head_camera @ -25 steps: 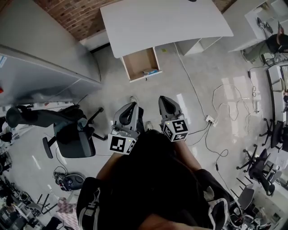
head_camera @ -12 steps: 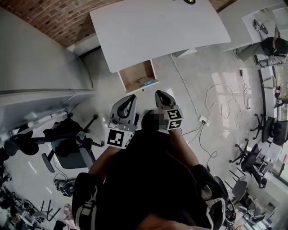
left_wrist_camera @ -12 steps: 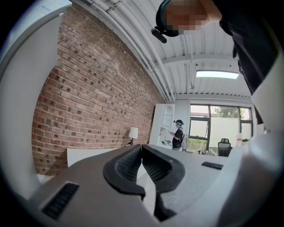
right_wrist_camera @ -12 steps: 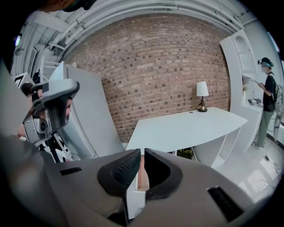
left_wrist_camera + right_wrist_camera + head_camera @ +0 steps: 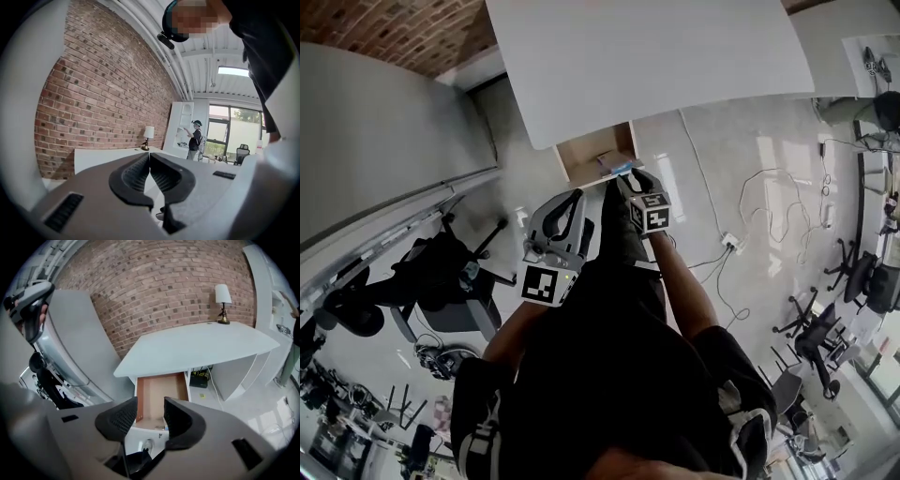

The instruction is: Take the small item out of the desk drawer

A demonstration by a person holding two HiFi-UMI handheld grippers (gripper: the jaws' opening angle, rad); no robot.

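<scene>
A white desk (image 5: 656, 56) has its wooden drawer (image 5: 586, 155) pulled out. A small blue item (image 5: 617, 166) lies in the drawer's front right corner. My right gripper (image 5: 628, 176) hovers just above the drawer's front edge, close to the item. In the right gripper view the jaws of the right gripper (image 5: 150, 404) are opening, with nothing gripped; between them I see the drawer (image 5: 159, 390) and the small item (image 5: 161, 427) below. My left gripper (image 5: 573, 199) hangs back over the floor, shut and empty; in its own view the left gripper (image 5: 149, 155) has its tips touching.
A black office chair (image 5: 441, 272) stands to the left. A grey partition (image 5: 384, 141) runs along the left side. Cables and a power strip (image 5: 733, 242) lie on the floor to the right. A lamp (image 5: 222, 298) stands at the desk's far corner.
The person has stepped closer to the desk. My right gripper has moved forward to the drawer's front edge and its jaws have parted. The left gripper has stayed shut, trailing behind.
</scene>
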